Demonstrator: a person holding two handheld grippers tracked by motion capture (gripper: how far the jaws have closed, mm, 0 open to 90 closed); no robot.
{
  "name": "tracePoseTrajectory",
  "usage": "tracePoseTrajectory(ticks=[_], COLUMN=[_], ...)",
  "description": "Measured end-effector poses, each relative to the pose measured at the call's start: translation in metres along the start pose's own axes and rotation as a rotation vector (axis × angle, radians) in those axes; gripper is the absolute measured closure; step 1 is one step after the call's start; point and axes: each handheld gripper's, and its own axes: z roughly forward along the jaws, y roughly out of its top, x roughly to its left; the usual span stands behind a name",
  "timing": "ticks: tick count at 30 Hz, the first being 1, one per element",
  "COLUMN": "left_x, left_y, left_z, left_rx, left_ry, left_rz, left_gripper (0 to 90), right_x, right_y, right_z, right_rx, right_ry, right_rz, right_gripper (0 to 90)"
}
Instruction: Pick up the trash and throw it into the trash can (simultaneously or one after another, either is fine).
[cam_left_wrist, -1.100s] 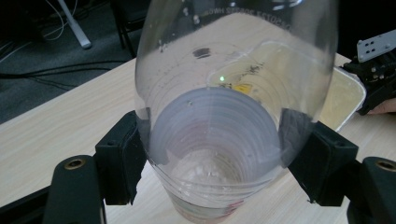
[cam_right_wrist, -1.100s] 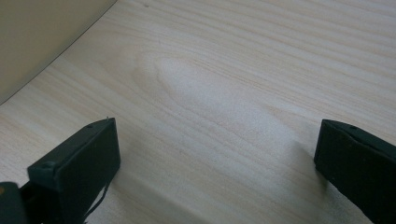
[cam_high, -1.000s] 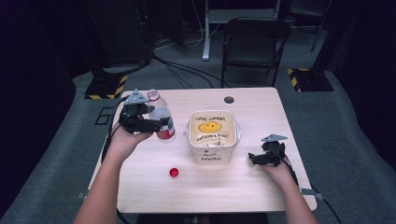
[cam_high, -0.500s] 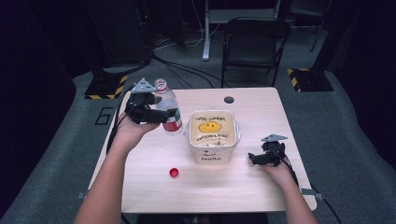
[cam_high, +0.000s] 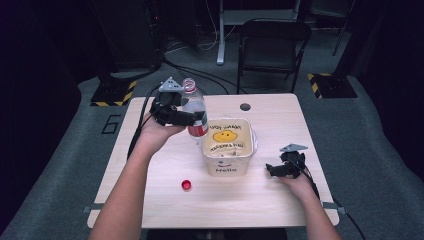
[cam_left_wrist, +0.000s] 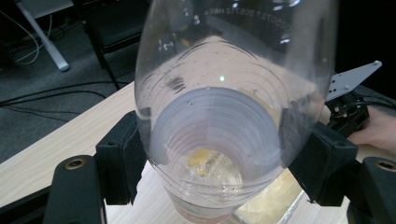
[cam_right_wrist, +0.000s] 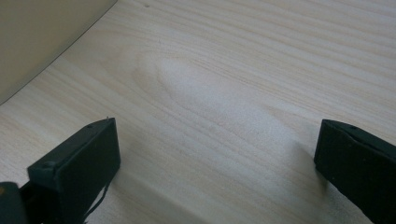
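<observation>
Clear plastic bottle, uncapped, sits clamped upright in the left gripper just off the tub's left rim near the table's back-left corner, while the right gripper rests wide open and empty by the right edge.

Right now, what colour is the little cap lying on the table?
Red; the cap shows best in the high view.

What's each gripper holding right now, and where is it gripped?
The left gripper grips the clear plastic bottle around its body, above the red label. The right gripper holds nothing.
</observation>
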Motion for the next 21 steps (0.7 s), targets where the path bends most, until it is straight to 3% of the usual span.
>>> tracePoseTrajectory(ticks=[16, 21], left_x=[-0.008, -0.014], left_y=[0.010, 0.009], left_z=[0.033, 0.053], left_rx=[-0.024, -0.017], left_ry=[-0.040, -0.039], left_rz=[-0.007, 0.003], left_gripper=[26.8, 26.8], right_x=[0.000, 0.001], right_y=[0.000, 0.000], right_z=[0.000, 0.000], right_rx=[0.001, 0.002], right_ry=[0.001, 0.001], right_rz=[0.000, -0.001], right_gripper=[0.0, 0.0])
